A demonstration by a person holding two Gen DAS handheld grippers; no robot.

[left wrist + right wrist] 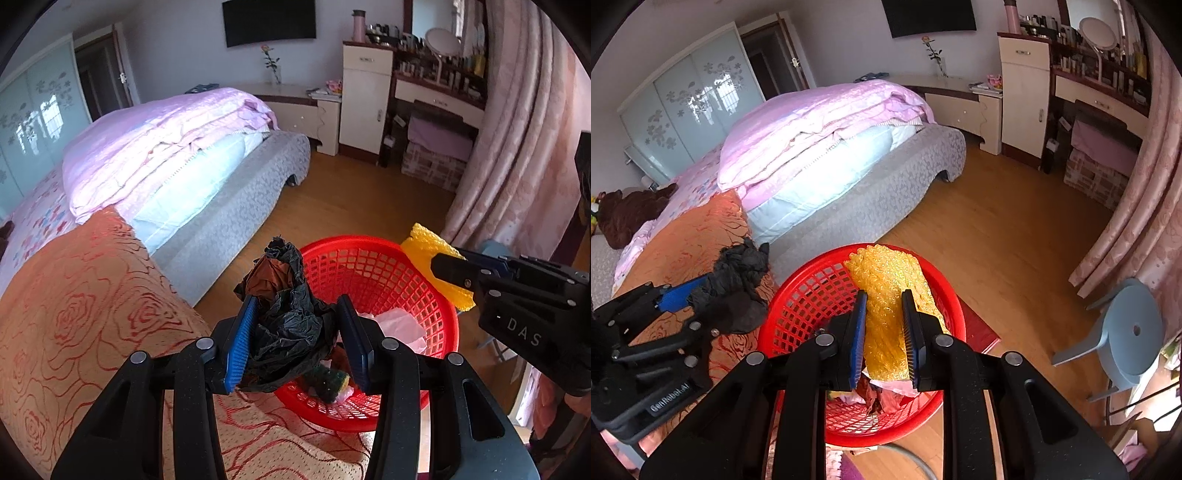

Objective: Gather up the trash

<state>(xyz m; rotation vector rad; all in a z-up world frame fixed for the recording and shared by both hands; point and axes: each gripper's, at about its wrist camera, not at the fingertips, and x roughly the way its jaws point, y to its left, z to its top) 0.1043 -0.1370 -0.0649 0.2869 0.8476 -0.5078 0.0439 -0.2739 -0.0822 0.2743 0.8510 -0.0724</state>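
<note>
My left gripper (295, 332) is shut on a crumpled black plastic bag (288, 314) and holds it at the left rim of a red mesh basket (388, 266). My right gripper (884, 332) is shut on a piece of yellow bubble wrap (890, 280) and holds it over the same basket (809, 291). The basket holds pink and white paper scraps (400, 323) and a green sponge (328, 380). In the right wrist view the left gripper with the black bag (738, 280) is to the left of the basket, above the orange bedspread.
The basket sits beside a bed with an orange rose-patterned cover (74, 332) and pink quilts (155, 144). A blue plastic stool (1126, 332) stands on the wooden floor at right. Pink curtains (1145, 206), a dresser and cabinets line the far wall.
</note>
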